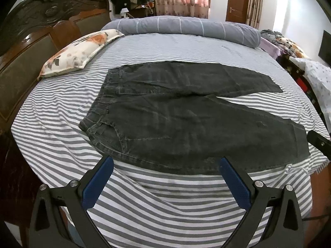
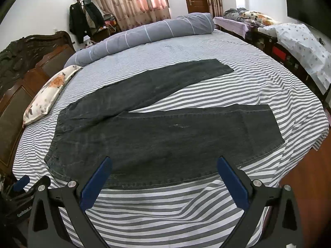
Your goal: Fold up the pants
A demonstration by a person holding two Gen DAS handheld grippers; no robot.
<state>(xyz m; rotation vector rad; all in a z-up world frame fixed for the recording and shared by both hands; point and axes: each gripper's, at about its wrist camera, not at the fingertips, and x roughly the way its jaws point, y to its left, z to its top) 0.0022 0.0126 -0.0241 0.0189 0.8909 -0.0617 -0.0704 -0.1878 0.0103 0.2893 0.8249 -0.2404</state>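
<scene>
**Dark pants spread flat on striped bed, both tongs held open**

Left wrist view: the left gripper (image 1: pixel 166 165) is seen at 6 o'clock with its blue-padded fingers (image 1: pixel 97 183) spread wide and nothing gripped between them. The pants (image 1: pixel 186 119) are laid flat on the striped bedsheet (image 1: pixel 51 128) at the centre of the view, the waistband at 9 o'clock and the two legs splayed apart toward 3 o'clock. The near hem edge lies just beyond the fingertips. A floral pillow (image 1: pixel 78 51) is found at 10 o'clock, a rolled grey duvet (image 1: pixel 186 26) at 12 o'clock, and a carved headboard (image 1: pixel 41 20) at 10 to 11 o'clock. A black part of the right gripper (image 1: pixel 319 142) is caught at 3 o'clock.

Right wrist view: the right gripper (image 2: pixel 164 165) is likewise held wide open and empty at 6 o'clock. The pants (image 2: pixel 165 140) are seen with the waistband at 8 o'clock and the legs diverging toward 1 and 3 o'clock, sheet showing between them. The left gripper (image 2: pixel 21 183) is glimpsed at 8 o'clock.
</scene>
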